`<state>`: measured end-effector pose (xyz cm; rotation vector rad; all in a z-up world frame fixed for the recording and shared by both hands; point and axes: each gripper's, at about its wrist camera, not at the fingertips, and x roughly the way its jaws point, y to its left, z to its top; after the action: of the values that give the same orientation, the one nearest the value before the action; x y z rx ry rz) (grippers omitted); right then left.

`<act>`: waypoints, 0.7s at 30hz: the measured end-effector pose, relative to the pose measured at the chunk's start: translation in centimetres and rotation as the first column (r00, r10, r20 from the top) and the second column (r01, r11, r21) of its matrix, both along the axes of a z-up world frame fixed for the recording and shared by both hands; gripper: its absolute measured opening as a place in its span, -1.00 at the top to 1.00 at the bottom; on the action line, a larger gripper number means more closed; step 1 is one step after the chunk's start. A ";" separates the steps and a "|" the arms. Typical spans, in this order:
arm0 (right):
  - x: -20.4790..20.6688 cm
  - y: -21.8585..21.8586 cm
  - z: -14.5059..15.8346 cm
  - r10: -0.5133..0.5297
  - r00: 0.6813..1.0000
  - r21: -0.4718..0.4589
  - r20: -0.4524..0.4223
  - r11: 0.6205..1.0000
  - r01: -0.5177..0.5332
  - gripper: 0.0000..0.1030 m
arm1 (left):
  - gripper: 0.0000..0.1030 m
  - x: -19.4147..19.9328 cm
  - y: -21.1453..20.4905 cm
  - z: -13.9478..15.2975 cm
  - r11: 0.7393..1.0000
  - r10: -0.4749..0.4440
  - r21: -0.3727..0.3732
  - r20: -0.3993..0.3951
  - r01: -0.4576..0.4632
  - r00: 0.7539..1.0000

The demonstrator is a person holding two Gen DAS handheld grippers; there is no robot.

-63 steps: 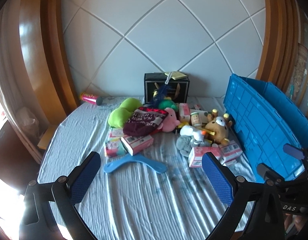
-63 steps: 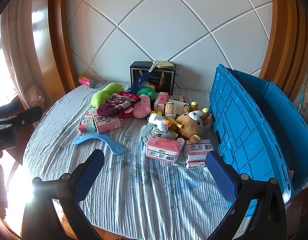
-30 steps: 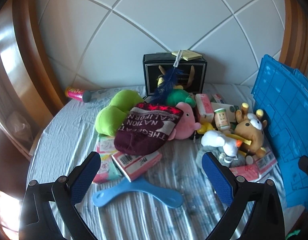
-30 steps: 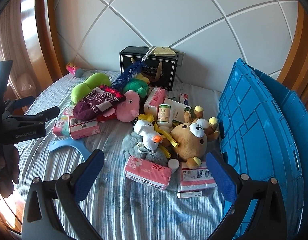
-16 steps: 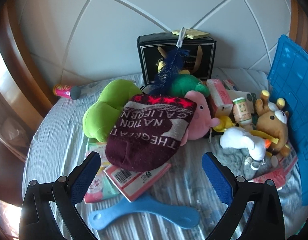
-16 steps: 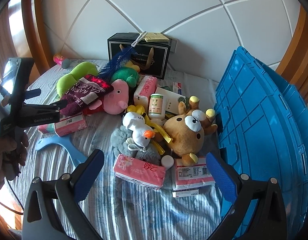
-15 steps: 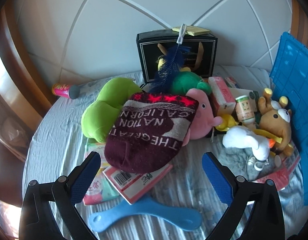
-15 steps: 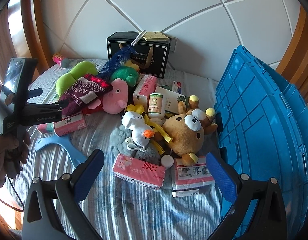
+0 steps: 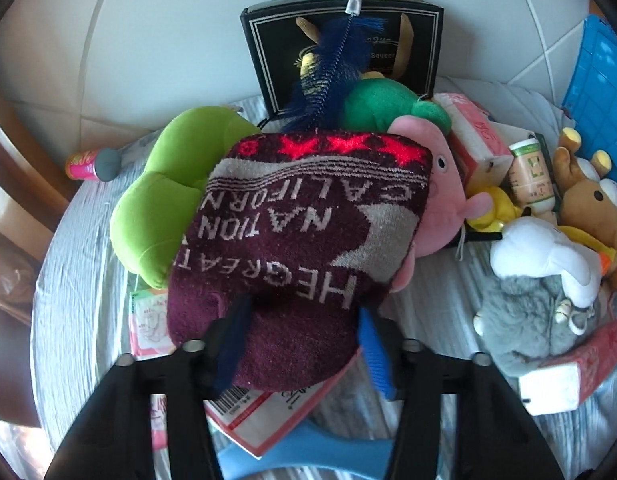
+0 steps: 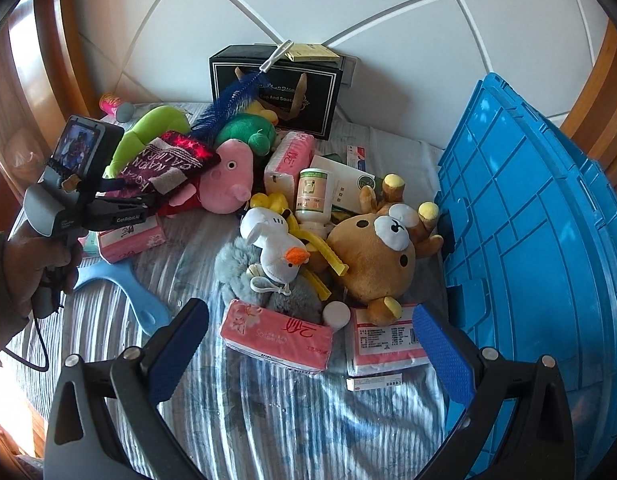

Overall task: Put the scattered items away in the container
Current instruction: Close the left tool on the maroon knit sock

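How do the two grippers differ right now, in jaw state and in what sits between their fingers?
The left gripper has its jaws closing around the maroon knit hat, pads pressing into its near end; the right gripper stands wide open with nothing gripped. The left is down in the pile; the right hovers short of the pink tissue pack. Both have blue pads and point down at the bed.

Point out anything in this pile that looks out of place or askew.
The blue bottle brush sticks up slantwise from the heap, leaning against the black box. The blue crate stands tipped on its side beside the toys.
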<state>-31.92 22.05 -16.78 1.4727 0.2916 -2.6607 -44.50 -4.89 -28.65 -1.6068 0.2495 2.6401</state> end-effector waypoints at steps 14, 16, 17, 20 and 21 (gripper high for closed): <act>-0.1 0.0 -0.2 -0.001 1.000 -0.018 0.003 1.000 0.001 -1.00 | 0.89 1.9 -2.0 2.5 0.984 0.060 0.167 -0.028 -0.054 0.998; 0.0 -0.1 -0.1 0.005 1.000 -0.023 0.000 1.000 -0.005 -1.00 | 0.89 2.6 -2.2 3.6 0.983 0.063 0.178 -0.046 -0.054 0.997; 0.1 -0.1 -0.1 0.009 1.000 -0.024 -0.004 1.000 -0.009 -1.00 | 0.89 3.0 -2.4 4.2 0.982 0.064 0.183 -0.055 -0.052 0.996; 0.1 -0.1 -0.2 0.017 1.000 -0.034 -0.005 0.999 -0.017 -1.00 | 0.89 4.4 -3.3 6.0 0.977 0.078 0.204 -0.080 -0.060 0.994; 0.1 -0.2 -0.3 0.023 1.000 -0.038 -0.003 0.999 -0.023 -1.00 | 0.89 4.9 -3.6 6.7 0.975 0.085 0.212 -0.089 -0.065 0.992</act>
<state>-31.82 21.81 -17.11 1.4461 0.2549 -2.6359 -39.58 -8.52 -21.98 -1.4521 -0.0859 2.6975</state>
